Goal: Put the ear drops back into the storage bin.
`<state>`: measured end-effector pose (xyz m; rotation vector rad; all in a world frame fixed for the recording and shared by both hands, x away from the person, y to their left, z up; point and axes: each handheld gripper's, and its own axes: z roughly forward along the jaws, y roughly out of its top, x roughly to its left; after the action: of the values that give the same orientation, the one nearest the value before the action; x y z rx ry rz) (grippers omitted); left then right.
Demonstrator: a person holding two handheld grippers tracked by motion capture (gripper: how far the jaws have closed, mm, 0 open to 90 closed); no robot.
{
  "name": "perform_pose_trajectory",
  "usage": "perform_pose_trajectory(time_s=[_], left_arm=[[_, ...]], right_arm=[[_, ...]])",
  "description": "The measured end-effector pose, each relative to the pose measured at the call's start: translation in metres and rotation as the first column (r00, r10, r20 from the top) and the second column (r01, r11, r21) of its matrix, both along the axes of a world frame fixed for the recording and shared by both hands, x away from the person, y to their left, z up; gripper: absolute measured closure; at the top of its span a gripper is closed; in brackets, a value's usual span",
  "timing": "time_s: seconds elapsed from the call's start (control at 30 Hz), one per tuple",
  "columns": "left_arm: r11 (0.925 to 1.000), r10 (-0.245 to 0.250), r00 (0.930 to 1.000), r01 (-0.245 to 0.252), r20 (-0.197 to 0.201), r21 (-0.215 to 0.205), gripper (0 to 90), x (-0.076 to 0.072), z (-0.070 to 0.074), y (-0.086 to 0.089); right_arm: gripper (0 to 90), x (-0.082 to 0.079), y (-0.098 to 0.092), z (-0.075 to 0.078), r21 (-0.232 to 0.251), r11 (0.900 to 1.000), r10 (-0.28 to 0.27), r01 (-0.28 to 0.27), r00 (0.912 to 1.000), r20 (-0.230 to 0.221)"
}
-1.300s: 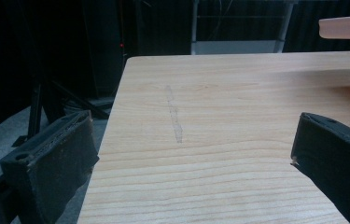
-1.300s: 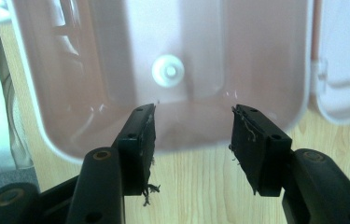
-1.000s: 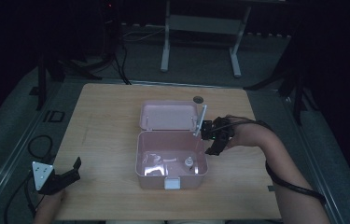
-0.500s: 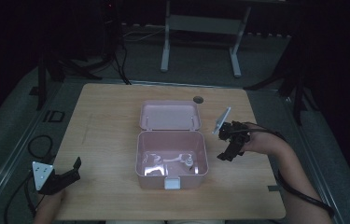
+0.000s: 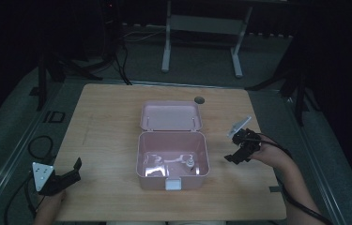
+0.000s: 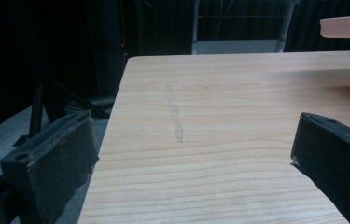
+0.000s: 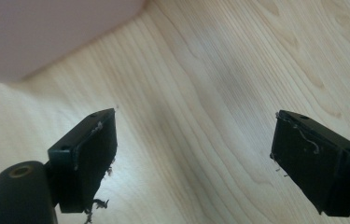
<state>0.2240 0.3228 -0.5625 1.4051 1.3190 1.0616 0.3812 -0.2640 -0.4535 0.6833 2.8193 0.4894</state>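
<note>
A pink box point(image 5: 140, 154) stands open in the middle of the table, its lid point(image 5: 171, 115) laid back behind it. Small pale items point(image 5: 188, 163) lie inside, too dim to tell apart. My right gripper point(image 5: 233, 157) is open just right of the box, low over the wood, nothing between its jaws. In the right gripper view the gripper point(image 7: 193, 154) shows bare wood between its jaws and the box wall point(image 7: 46, 32) at upper left. My left gripper point(image 5: 72, 169) rests open at the table's front left corner; in its own view the gripper point(image 6: 191, 158) frames bare tabletop.
A round hole point(image 5: 199, 100) sits in the table behind the lid. The table's left edge point(image 6: 112, 116) runs close by the left gripper. A metal stand point(image 5: 202, 28) and cables lie on the dark floor beyond the table.
My right gripper has drawn back from over the box's right rear corner to the right and toward the front, ending low beside the box. The left gripper has not moved.
</note>
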Motion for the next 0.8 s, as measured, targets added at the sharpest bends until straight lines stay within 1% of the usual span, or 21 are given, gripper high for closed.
perform_pose_trajectory(time_s=[0.07,0.13,0.23,0.3,0.33,0.4,0.43,0.47,0.53,0.57,0.6,0.63,0.73,0.77,0.8], left_arm=[[1.0000,0.000,1.0000,0.000,0.000,0.000,0.3,0.000,0.000,0.000],[1.0000,0.000,1.0000,0.000,0.000,0.000,0.4,0.000,0.000,0.000],[1.0000,0.000,1.0000,0.000,0.000,0.000,0.4,0.000,0.000,0.000],[1.0000,0.001,1.0000,-0.001,0.001,0.000,0.4,0.000,0.000,0.000],[1.0000,0.001,1.0000,-0.001,0.001,0.000,0.4,0.000,0.000,0.000],[1.0000,0.001,1.0000,-0.001,0.001,-0.001,0.4,0.000,0.000,0.000],[1.0000,0.002,1.0000,-0.002,0.001,-0.002,0.4,0.000,0.000,0.000],[1.0000,0.002,1.0000,-0.002,0.001,-0.002,0.4,0.000,0.000,0.000],[1.0000,0.003,1.0000,-0.003,0.001,-0.003,0.4,0.000,0.000,0.000],[1.0000,0.003,1.0000,-0.003,0.001,-0.003,0.4,0.000,0.000,0.000],[1.0000,0.003,1.0000,-0.003,0.002,-0.004,0.4,0.000,0.000,0.000],[1.0000,0.003,1.0000,-0.003,0.002,-0.005,0.4,0.000,0.000,0.000],[1.0000,0.003,1.0000,-0.003,0.002,-0.005,0.4,0.000,0.000,0.000],[1.0000,0.003,1.0000,-0.003,0.002,-0.005,0.4,0.000,0.000,0.001],[1.0000,0.002,1.0000,-0.002,0.002,-0.005,0.4,0.000,0.000,0.001]], right_arm=[[13.9,-0.001,-0.004,-0.007,0.010,1.000,-0.021,0.021,0.9998,0.003],[13.9,-0.001,-0.009,-0.014,0.038,0.998,-0.045,0.045,0.9989,0.009],[13.8,-0.003,-0.017,-0.023,0.085,0.992,-0.094,0.093,0.9955,0.010],[13.8,-0.003,-0.022,-0.028,0.120,0.982,-0.146,0.143,0.9891,0.019],[13.8,-0.003,-0.024,-0.031,0.130,0.978,-0.167,0.163,0.9856,0.023],[13.8,-0.004,-0.028,-0.036,0.150,0.970,-0.201,0.192,0.9784,0.049],[13.8,-0.005,-0.031,-0.038,0.162,0.965,-0.216,0.205,0.9750,0.053],[13.8,-0.005,-0.033,-0.041,0.176,0.959,-0.235,0.221,0.9699,0.063],[13.8,-0.007,-0.038,-0.046,0.218,0.939,-0.286,0.266,0.9560,0.065],[13.8,-0.007,-0.038,-0.046,0.218,0.939,-0.286,0.266,0.9560,0.065],[13.9,-0.007,-0.039,-0.048,0.228,0.932,-0.305,0.283,0.9501,0.066],[13.9,-0.009,-0.045,-0.054,0.260,0.908,-0.360,0.328,0.9291,0.085],[13.9,-0.011,-0.050,-0.062,0.297,0.879,-0.418,0.374,0.9030,0.099],[13.9,-0.012,-0.052,-0.064,0.308,0.870,-0.436,0.386,0.8929,0.113],[13.9,-0.013,-0.053,-0.066,0.324,0.857,-0.456,0.401,0.8824,0.115]])
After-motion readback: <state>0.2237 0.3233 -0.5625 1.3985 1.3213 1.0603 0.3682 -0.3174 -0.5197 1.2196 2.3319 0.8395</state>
